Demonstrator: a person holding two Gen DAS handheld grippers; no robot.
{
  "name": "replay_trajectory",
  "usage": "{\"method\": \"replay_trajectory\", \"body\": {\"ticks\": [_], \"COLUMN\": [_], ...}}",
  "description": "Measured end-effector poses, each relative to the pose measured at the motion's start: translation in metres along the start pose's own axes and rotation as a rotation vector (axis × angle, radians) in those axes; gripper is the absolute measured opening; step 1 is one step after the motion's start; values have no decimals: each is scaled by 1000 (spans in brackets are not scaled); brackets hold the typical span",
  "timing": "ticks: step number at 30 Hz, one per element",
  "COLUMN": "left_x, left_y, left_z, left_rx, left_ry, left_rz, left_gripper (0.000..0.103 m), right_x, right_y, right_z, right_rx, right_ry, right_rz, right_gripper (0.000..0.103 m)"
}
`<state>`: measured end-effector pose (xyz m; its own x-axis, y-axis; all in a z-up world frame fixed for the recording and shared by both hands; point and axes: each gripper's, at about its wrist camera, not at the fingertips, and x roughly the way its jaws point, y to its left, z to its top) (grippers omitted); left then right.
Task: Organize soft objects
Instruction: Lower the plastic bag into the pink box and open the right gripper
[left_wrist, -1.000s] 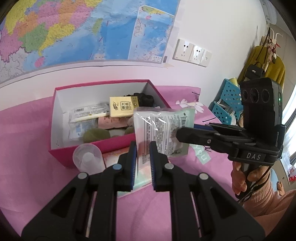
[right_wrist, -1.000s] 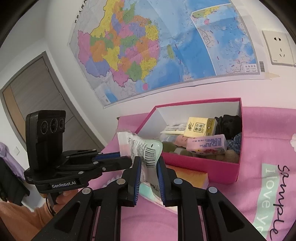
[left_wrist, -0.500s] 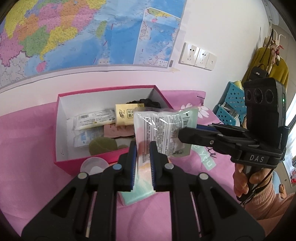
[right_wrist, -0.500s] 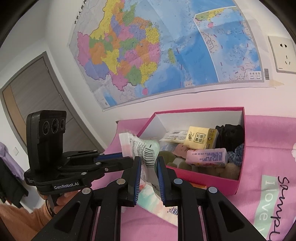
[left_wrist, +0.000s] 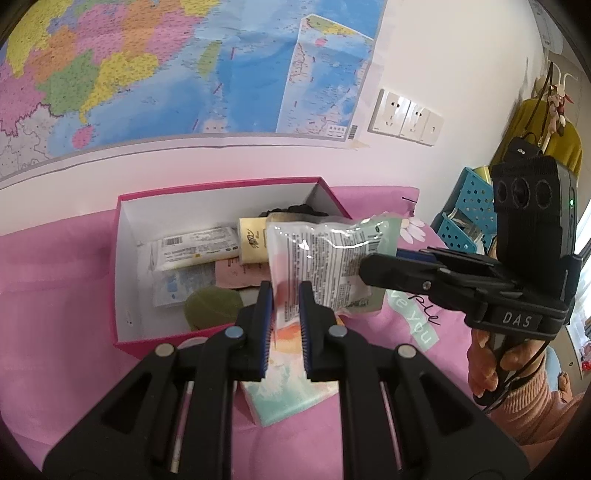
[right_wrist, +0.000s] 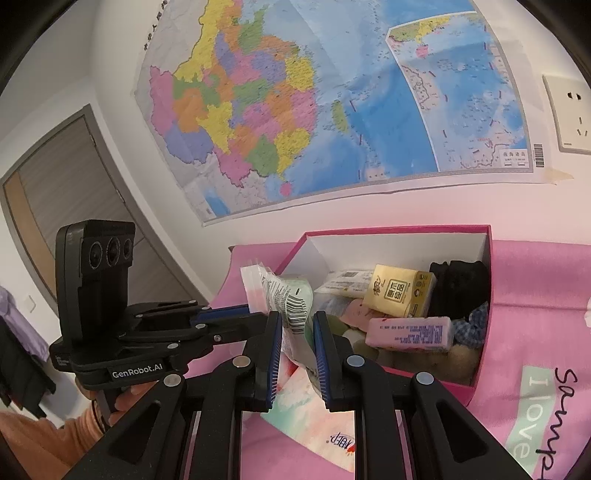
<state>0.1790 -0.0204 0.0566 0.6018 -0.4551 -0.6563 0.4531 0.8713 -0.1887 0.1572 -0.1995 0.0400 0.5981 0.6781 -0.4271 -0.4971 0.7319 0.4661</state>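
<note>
A soft plastic packet with printed text and a barcode hangs in the air over the front of the pink box, held from two sides. My left gripper is shut on its lower edge. From the right, my right gripper is shut on the packet's side. In the right wrist view the packet sits pinched in my right gripper, with the left gripper reaching in from the left. The box holds a yellow tissue pack, a pink pack, black cloth and a green puff.
A pastel tissue pack lies on the pink cloth just in front of the box. Blue perforated baskets stand at the right. A wall with a map and sockets rises close behind the box. A door is at far left.
Both hands have carried the packet a little nearer the box, and it now hangs over the box's front edge. Both grips are unchanged.
</note>
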Motion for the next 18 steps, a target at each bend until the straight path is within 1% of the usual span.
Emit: {"method": "replay_trajectory", "body": {"ticks": [18], "left_x": [20], "left_y": [12], "left_z": [12], "left_rx": [-17], "left_ry": [27], "left_rz": [34], "left_gripper": [14], "right_x": [14], "right_y": [-11], "right_z": [11], "right_rx": [32], "right_ry": [-3], "right_rz": [13], "right_gripper": [18]}}
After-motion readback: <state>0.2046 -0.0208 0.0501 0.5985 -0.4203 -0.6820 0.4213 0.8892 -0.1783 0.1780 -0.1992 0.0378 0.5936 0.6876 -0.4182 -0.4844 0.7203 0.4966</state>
